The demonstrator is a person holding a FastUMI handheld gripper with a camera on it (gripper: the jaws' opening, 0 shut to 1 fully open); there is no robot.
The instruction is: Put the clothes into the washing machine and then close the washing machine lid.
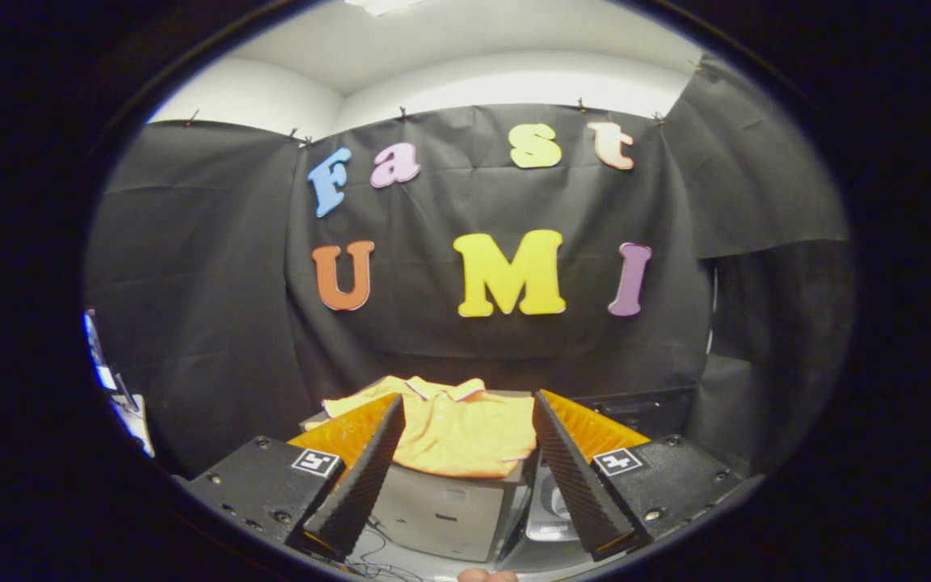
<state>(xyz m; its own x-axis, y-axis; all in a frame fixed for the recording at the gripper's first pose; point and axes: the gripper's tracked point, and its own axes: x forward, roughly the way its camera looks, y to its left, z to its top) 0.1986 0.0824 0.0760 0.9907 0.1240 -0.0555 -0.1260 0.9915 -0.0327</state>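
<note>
Claw (465,477) spread wide, nothing held; both fingers bare, with clear air between them.

Shirt (449,428), yellow, lies ahead of the claw and in line with the gap between the fingers. It is spread flat over the top of a grey box-like unit (445,513). Whether that unit is the washer, cannot tell. Collar sits at the far edge of the unit's top, turned toward the black cloth wall (215,307). Near hem of the shirt droops a little over the unit's front edge. One sleeve reaches out to the far left corner of the top and passes behind the left finger (356,477). The shirt's right edge ends just beside the right finger (575,473). No contact between fingers and shirt as far as the view shows; the cloth sits beyond the tips.

Right of the grey unit, low between it and the right finger, a pale grey rounded part (550,505) shows; what it is, cannot tell. A dark case (643,412) stands behind the right finger, against the wall.

Thin cables (377,558) trail on the pale surface under the claw.
</note>
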